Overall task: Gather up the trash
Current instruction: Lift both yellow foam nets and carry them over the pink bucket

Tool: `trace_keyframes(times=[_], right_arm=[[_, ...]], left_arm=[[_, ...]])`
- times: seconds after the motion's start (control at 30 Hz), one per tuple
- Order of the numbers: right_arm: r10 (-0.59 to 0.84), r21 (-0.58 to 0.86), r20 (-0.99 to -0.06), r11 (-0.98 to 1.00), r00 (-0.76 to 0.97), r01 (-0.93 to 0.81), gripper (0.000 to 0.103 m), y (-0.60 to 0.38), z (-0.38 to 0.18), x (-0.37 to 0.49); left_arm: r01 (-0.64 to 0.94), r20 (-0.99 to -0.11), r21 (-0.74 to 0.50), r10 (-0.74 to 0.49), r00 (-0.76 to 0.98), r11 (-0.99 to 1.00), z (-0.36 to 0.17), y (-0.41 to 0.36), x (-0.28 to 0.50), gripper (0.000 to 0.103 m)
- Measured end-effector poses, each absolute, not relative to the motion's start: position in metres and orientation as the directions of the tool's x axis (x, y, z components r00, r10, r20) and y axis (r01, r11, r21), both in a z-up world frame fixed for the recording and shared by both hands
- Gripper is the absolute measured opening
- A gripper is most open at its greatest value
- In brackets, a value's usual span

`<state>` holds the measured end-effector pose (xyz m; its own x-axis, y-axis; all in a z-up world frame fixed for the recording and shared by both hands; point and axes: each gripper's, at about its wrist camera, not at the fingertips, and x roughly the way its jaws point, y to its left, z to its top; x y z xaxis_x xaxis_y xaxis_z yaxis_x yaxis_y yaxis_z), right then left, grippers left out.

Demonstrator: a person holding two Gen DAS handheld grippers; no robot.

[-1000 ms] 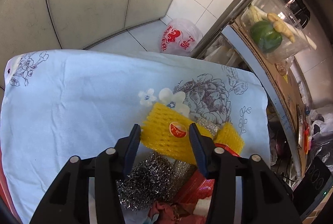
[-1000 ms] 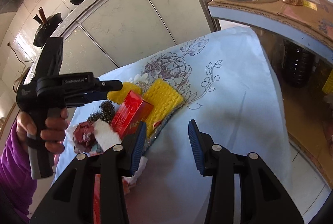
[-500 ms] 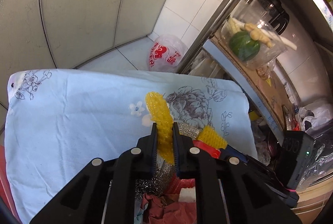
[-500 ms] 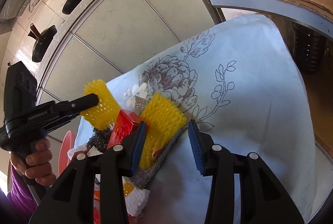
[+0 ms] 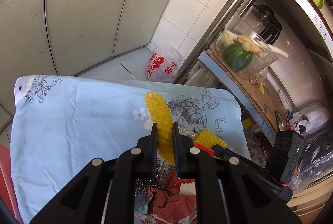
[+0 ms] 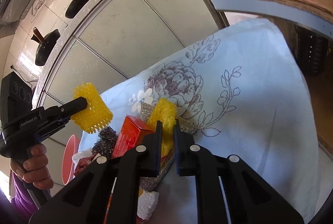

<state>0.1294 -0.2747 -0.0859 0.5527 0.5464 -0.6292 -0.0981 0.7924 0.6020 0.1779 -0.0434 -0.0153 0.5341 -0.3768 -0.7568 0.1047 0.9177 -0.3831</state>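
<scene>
Now, in the left wrist view, my left gripper (image 5: 164, 136) has gone from standing wide around the yellow foam net (image 5: 159, 111) a second ago to clamped tight on it, and the net has come up off the flowered cloth (image 5: 72, 115). That is one piece of trash secured and ready to carry off. The rest of the pile, steel wool (image 5: 145, 181) and crumpled red paper (image 5: 174, 203), stays on the cloth below. A plastic bag (image 5: 164, 63) on the floor carries red print, but I can't make out the words.

In the right wrist view, my right gripper (image 6: 167, 130) was open half a second ago; its jaws are closing on the second yellow net (image 6: 164, 111), which sits between them beside the red box (image 6: 130, 136) and looks pinched, though the fingers hide the contact. The net has not left the pile yet. "GenRobot.AI" reads on the left gripper's body. The box's lettering is too small to read.
</scene>
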Motion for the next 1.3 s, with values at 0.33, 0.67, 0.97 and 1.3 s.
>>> trace_keyframes(times=[0.33, 0.67, 0.97, 1.3], right_arm=[[0.455, 0.505, -0.573, 0.851, 0.681, -0.144, 0.010, -0.286, -0.027, 0.093], [0.380, 0.365, -0.515, 0.908, 0.768, -0.205, 0.010, -0.268, 0.031, 0.046], [0.387, 0.332, -0.469, 0.910, 0.794, -0.248, 0.010, -0.249, 0.061, 0.018], [0.404, 0.279, -0.420, 0.910, 0.813, -0.308, 0.010, -0.210, 0.085, -0.004]], left_arm=[[0.112, -0.707, -0.378, -0.365, 0.606, 0.919, 0.017, -0.022, 0.139, 0.012], [0.141, -0.619, -0.298, -0.303, 0.724, 0.944, 0.067, -0.003, 0.074, 0.013], [0.133, -0.527, -0.236, -0.241, 0.815, 0.963, 0.105, 0.014, 0.020, 0.013], [0.022, -0.474, -0.158, -0.095, 0.876, 0.987, 0.119, 0.041, -0.024, 0.013]])
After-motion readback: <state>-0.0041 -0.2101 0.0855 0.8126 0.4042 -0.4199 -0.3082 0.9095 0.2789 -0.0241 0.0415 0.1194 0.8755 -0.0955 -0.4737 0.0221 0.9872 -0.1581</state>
